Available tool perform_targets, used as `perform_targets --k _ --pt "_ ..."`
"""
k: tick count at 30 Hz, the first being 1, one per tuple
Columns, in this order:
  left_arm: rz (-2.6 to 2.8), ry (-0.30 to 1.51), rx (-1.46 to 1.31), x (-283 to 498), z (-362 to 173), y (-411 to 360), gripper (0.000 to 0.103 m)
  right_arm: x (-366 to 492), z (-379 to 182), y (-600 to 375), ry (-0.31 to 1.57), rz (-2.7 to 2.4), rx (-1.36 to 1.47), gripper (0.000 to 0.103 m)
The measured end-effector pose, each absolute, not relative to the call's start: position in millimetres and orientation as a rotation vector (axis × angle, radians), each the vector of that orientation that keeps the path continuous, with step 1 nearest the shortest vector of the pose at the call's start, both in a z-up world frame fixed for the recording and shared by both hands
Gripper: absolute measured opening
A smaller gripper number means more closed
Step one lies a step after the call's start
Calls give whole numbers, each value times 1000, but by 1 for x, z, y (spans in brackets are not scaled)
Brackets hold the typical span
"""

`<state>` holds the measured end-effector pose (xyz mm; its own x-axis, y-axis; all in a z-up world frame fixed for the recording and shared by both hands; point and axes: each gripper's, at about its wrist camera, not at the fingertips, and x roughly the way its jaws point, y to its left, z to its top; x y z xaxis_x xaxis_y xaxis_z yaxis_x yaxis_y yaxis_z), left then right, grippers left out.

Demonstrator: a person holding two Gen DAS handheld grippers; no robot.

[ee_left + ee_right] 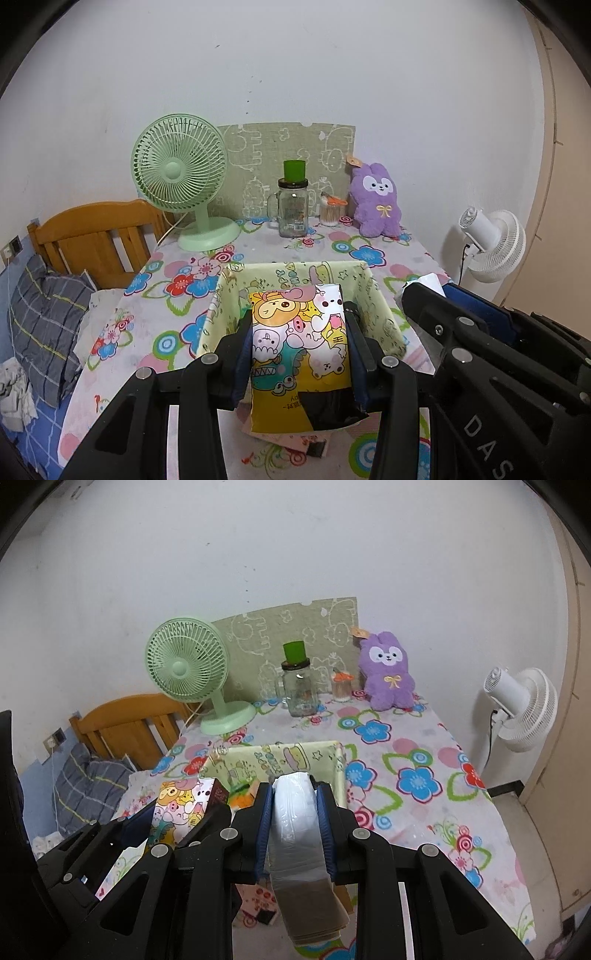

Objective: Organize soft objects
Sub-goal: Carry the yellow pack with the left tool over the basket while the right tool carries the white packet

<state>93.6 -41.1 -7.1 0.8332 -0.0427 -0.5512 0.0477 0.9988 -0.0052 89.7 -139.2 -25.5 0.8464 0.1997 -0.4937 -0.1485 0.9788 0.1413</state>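
1. The table (pixel 369 254) is covered with a flowered cloth.
2. At its back stand a green fan (pixel 184 184), a glass jar (pixel 292 212), a small cotton swab holder (pixel 330 212) and a purple plush (pixel 377 201).
3. A fabric box (pixel 380 306) sits nearer the front.

A yellow cartoon-print tissue pack (pixel 299 350) stands upright between the left gripper (pixel 300 325) pads above an open pale-green fabric bin (pixel 380 306); a white plastic-wrapped tissue pack (pixel 297 834) sits clamped in the right gripper (pixel 295 797) beside it
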Motion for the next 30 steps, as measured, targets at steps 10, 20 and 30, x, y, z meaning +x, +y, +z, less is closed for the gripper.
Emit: perform_targets --k 10,20,30 --pt "-38 584 -7 123 -9 -29 45 122 -26 -129 533 215 105 28" --pt "-27 582 -5 150 -16 -23 45 154 -32 -122 534 233 108 28" --pt "-37 609 -6 178 -35 -20 46 184 -49 -118 575 240 123 28"
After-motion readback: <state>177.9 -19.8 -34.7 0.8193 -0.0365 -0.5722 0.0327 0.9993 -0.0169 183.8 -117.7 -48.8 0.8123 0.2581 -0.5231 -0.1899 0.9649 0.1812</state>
